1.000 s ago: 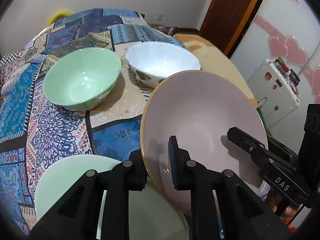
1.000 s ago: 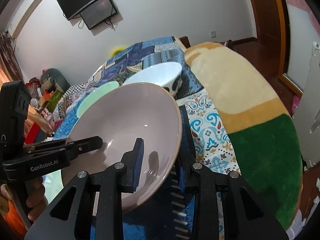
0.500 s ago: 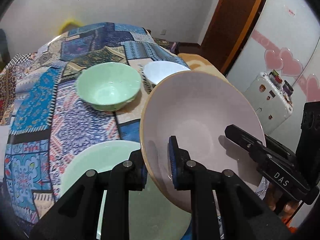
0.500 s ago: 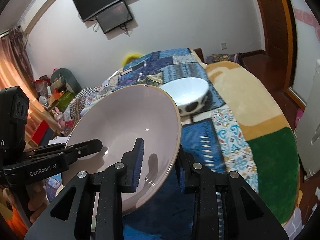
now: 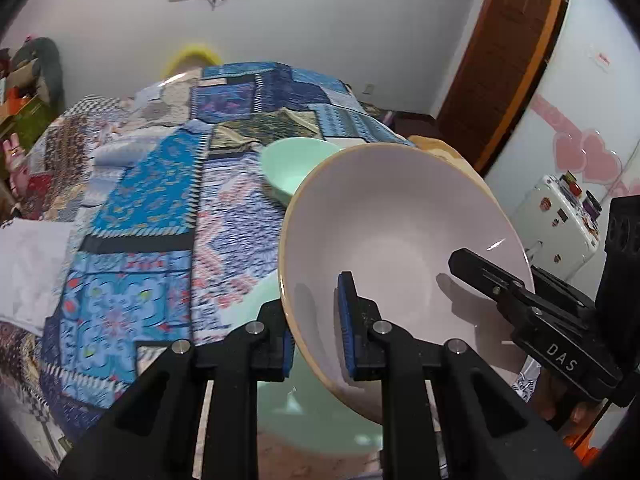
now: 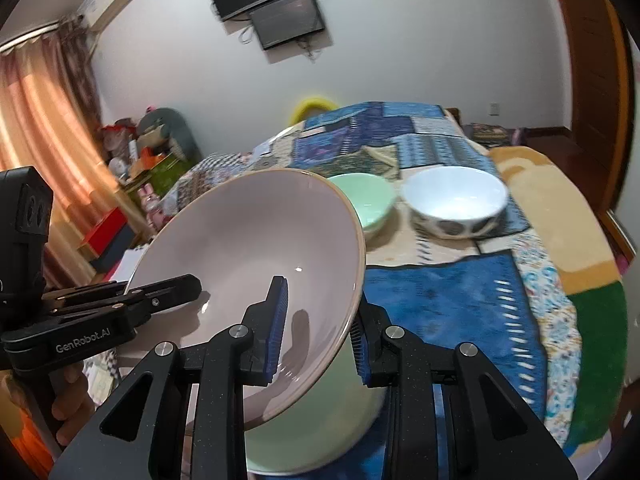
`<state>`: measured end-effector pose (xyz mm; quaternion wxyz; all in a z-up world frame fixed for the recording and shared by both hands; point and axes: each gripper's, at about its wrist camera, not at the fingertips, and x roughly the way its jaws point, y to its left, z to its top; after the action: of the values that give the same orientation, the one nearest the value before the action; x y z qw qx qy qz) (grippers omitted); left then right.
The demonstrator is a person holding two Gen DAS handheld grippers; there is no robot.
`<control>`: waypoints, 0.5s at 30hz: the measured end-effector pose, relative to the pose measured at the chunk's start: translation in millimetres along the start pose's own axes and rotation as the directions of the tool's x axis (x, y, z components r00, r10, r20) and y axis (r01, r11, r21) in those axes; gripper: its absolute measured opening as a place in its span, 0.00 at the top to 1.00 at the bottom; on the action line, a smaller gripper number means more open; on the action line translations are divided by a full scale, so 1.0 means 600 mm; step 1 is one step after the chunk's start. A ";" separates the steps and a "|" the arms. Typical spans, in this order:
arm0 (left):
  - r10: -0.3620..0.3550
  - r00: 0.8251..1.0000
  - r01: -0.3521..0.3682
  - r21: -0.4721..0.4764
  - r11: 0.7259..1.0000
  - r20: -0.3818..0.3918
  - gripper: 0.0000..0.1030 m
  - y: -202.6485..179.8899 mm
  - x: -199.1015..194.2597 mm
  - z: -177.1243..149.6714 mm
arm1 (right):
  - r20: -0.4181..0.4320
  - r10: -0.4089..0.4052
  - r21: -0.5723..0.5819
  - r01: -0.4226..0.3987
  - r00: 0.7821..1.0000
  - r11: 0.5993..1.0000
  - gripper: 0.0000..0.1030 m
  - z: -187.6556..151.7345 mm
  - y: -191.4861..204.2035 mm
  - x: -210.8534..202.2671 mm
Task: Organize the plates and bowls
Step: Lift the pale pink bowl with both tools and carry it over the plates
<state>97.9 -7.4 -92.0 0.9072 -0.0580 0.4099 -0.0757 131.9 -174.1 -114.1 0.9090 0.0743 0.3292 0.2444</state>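
Note:
A large pale pink plate (image 5: 404,236) with a tan rim is held up in the air, tilted, with both grippers clamped on opposite edges. My left gripper (image 5: 316,334) is shut on its near-left rim, and my right gripper (image 6: 318,338) is shut on its right rim (image 6: 256,248). Under it lies a pale green plate (image 6: 332,408) on the patchwork cloth. Farther back stand a green bowl (image 6: 366,200) and a white patterned bowl (image 6: 456,204), side by side. The green bowl (image 5: 292,164) is half hidden behind the pink plate in the left wrist view.
The patchwork cloth (image 5: 152,208) covers the table. A white cloth (image 5: 28,264) lies at its left edge. A brown door (image 5: 504,48) and a white cabinet (image 5: 560,216) stand to the right, and a person's hand (image 6: 68,408) holds the left tool.
Both grippers have lifted the pink plate higher and drawn back. The bowls now look smaller and farther away, and the white bowl has gone behind the plate in the left wrist view.

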 end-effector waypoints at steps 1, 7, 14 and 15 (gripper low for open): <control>0.006 1.000 -0.006 -0.005 1.000 0.004 0.82 0.008 -0.004 0.000 | -0.005 0.009 -0.009 -0.009 1.000 1.000 0.74 0.000 0.011 0.007; 0.052 0.998 -0.051 -0.047 0.998 0.031 0.82 0.066 -0.042 -0.022 | -0.033 0.054 -0.045 -0.056 0.998 0.997 0.74 -0.005 0.060 0.037; 0.099 0.994 -0.094 -0.113 0.989 0.042 0.82 0.141 -0.073 -0.059 | -0.078 0.101 -0.099 -0.108 0.992 0.989 0.74 -0.016 0.125 0.067; 0.103 0.994 -0.097 -0.125 0.987 0.041 0.82 0.151 -0.075 -0.064 | -0.085 0.105 -0.108 -0.114 0.991 0.988 0.74 -0.017 0.133 0.072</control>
<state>47.7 88.2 -99.2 0.9140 -0.0947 0.3945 -0.0035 122.5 -83.5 -122.9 0.8834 0.0312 0.3459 0.3147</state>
